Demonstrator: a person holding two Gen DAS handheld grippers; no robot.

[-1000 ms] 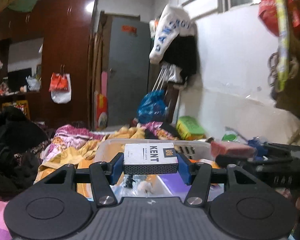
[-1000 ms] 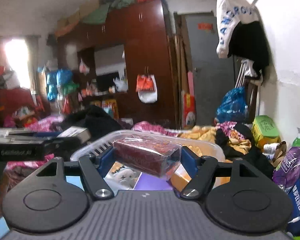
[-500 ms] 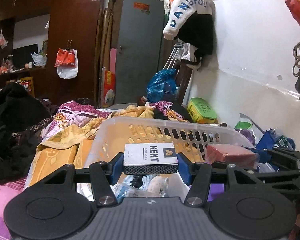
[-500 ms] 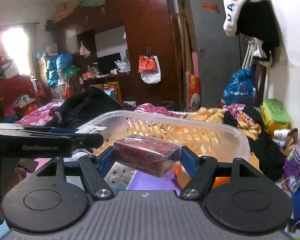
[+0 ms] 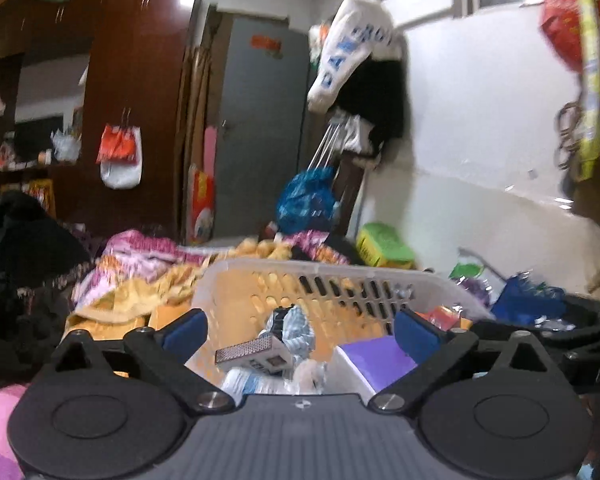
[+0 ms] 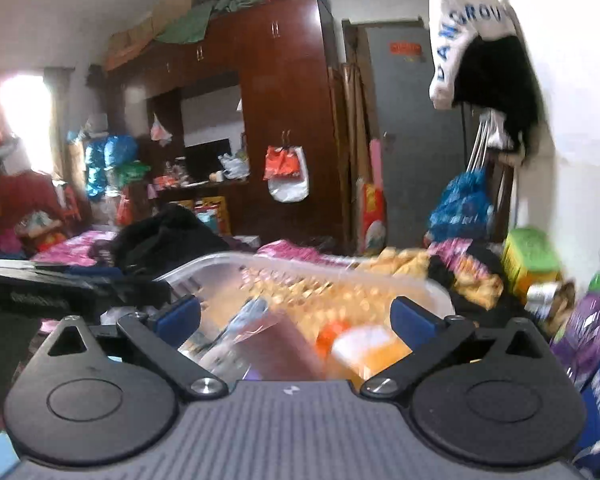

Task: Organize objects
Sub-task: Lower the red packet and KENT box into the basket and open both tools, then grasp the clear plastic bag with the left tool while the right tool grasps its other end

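Dropped cigarette pack (image 5: 256,354) seemingly tilts rightward-down

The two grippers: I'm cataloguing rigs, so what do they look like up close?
The left gripper and right gripper look identical: black angular linkage arms with silver pivot screws, blue pads on the jaws, two round black discs flanking a grey ribbed body bearing a small white logo. No cables or sleeves show. The left gripper's black side bears pale lettering, too blurred to read.

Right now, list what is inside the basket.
In the basket: the Kent pack lying tilted, a purple box, crinkly wrappers, and the red pack, blurred. Whatever lies beneath them is covered.
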